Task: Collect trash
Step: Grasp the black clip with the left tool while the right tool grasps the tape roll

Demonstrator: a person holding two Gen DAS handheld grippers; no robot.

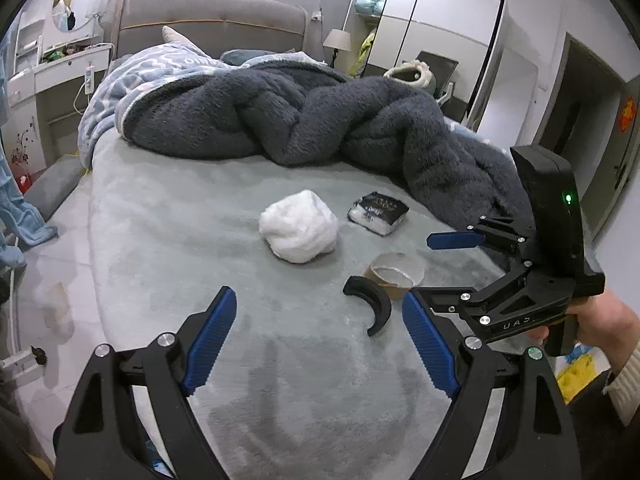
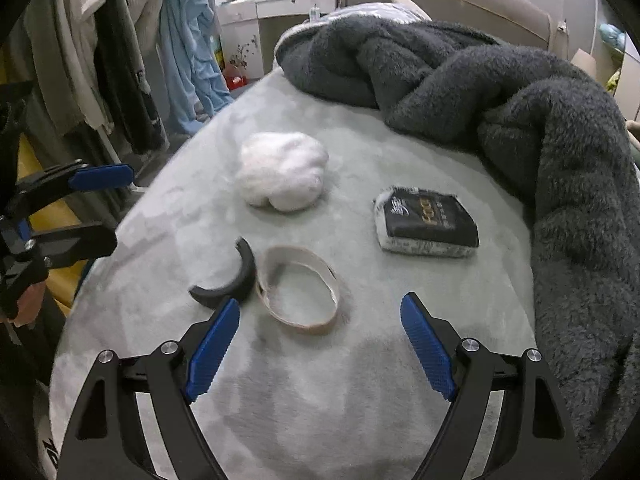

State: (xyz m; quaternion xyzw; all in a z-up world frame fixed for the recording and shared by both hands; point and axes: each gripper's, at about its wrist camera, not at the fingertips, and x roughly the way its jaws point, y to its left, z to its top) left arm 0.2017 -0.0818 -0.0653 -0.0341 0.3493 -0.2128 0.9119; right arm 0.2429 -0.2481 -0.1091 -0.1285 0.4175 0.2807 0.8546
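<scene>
Right wrist view: a fluffy white wad (image 2: 282, 176), a crushed black packet (image 2: 426, 226), a flattened cardboard ring (image 2: 300, 292) and a curved black plastic piece (image 2: 228, 278) lie on plush grey bedding (image 2: 320, 392). Both the right gripper (image 2: 320, 344) and the left gripper (image 1: 318, 340) gape wide, holding nothing.

Bed cover (image 2: 304, 380): short-pile cloth, matt, pale grey-green. Blanket (image 2: 560, 152): thick shaggy fleece, dark grey. Wad (image 2: 282, 172): white, fluffy, cotton-like fibre. Ring (image 2: 300, 292): cardboard, matt, brown outside and pale inside. Arc (image 2: 236, 278): black, matt, looks like plastic. Packet (image 2: 426, 222): glossy printed film. Gripper pads (image 2: 212, 354): blue, ribbed; arms black, matt, with bright metal screws.
</scene>
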